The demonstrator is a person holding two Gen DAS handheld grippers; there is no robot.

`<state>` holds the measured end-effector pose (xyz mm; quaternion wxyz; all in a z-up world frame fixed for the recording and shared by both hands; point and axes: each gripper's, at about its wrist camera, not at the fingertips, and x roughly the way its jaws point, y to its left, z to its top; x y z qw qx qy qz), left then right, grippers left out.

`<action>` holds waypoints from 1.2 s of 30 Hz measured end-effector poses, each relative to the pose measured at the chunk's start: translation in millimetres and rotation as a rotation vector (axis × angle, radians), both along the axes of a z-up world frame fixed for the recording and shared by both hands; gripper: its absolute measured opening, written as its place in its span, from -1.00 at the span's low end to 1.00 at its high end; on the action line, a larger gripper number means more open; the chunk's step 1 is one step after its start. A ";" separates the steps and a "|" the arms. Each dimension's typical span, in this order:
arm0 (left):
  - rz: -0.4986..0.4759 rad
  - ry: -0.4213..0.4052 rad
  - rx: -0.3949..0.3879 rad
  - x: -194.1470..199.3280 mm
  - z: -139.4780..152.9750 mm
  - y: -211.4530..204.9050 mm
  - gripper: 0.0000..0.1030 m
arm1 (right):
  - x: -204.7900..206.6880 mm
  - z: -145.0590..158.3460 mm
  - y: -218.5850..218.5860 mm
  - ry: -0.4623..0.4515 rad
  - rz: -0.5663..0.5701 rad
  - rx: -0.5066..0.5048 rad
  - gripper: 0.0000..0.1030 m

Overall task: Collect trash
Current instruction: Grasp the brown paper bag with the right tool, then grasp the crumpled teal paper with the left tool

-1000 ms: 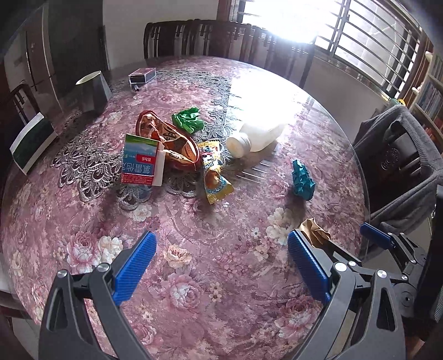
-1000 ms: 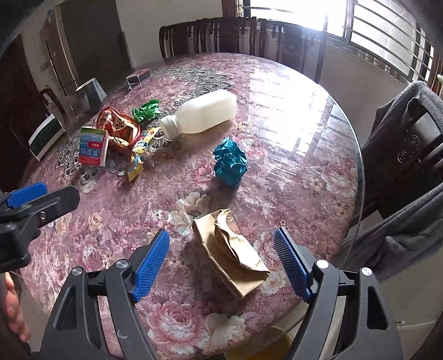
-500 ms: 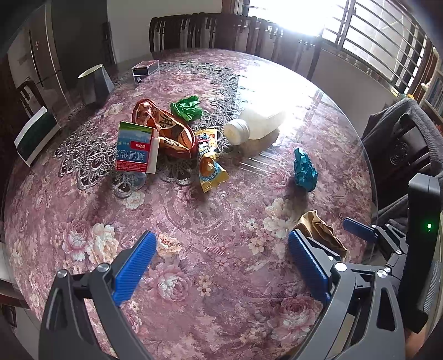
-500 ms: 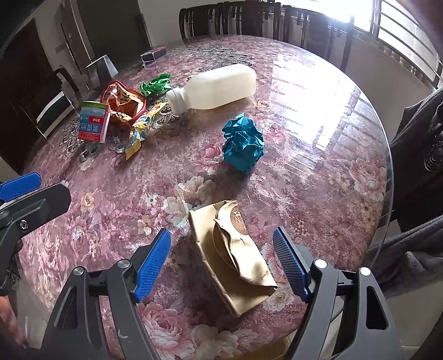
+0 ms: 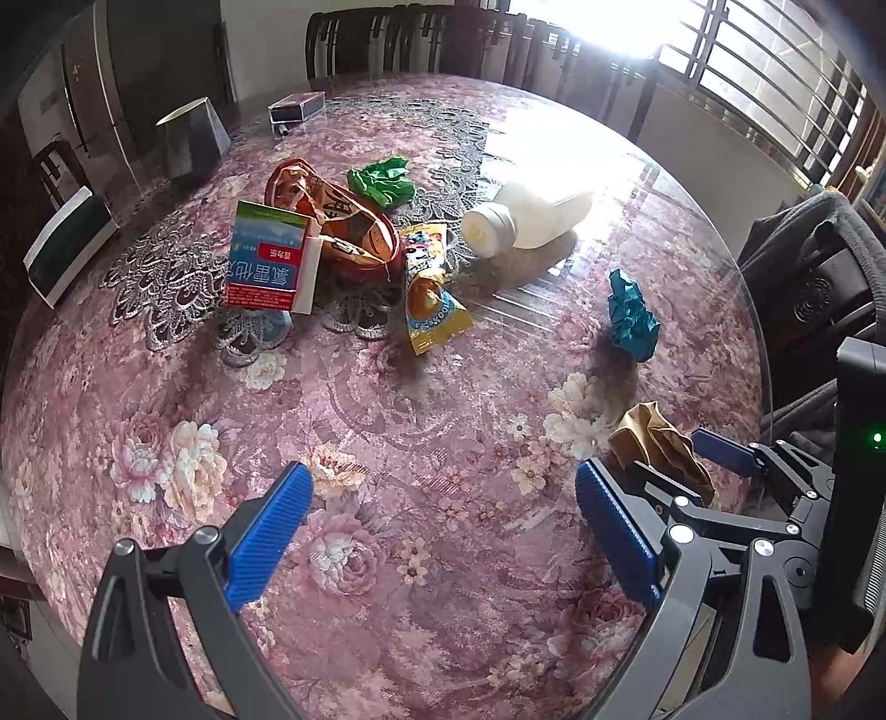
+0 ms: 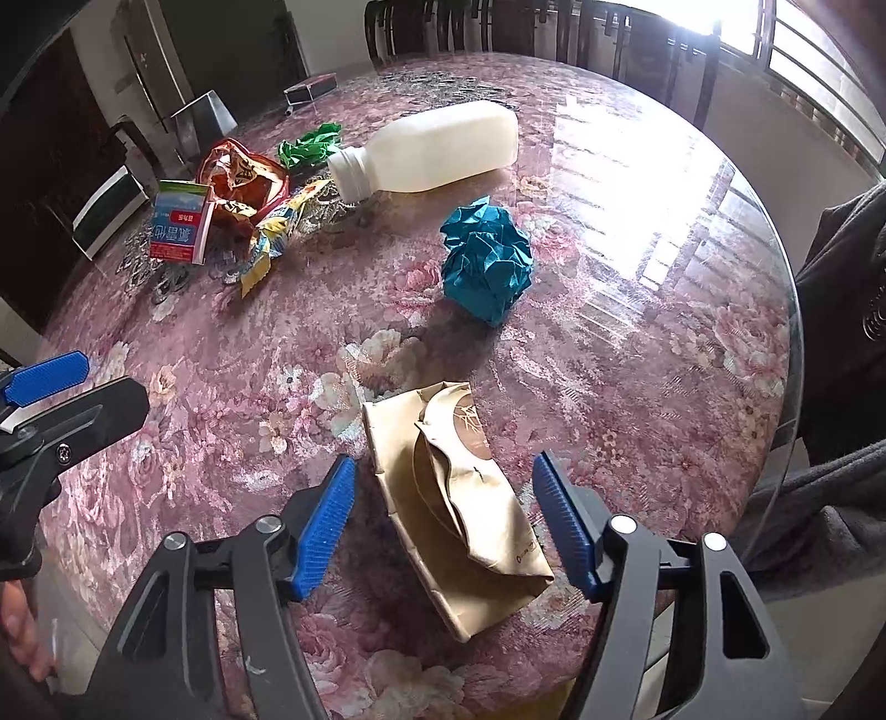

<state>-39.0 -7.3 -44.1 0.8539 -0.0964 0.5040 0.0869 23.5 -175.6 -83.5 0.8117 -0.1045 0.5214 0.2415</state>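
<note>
Right now we have our right gripper straddling a crumpled brown paper bag that lies flat near the edge of the round table; its jaws are closing, the bag sits between the blue pads, and a sliver of flowered tablecloth shows on either side, so the pads are not pressing on it. Our left gripper hangs over a bare stretch of the cloth with its jaws wide apart and nothing between them. From the left wrist view we see the bag just beyond our right-hand finger, with the other gripper's blue pad beside it. Farther up the table lies a ball of crumpled teal paper, apart from the bag. Beyond it a white plastic bottle lies on its side, neck toward a cluster of trash: a yellow snack wrapper, a torn red-orange snack bag, a crumpled green wrapper and a blue, white and red carton standing against the red bag. Dark chairs ring the far side.
</note>
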 end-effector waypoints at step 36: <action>-0.138 -0.030 -0.057 37.2 1.9 -26.8 0.85 | -2.2 46.1 -25.6 -0.083 -0.086 0.074 -0.69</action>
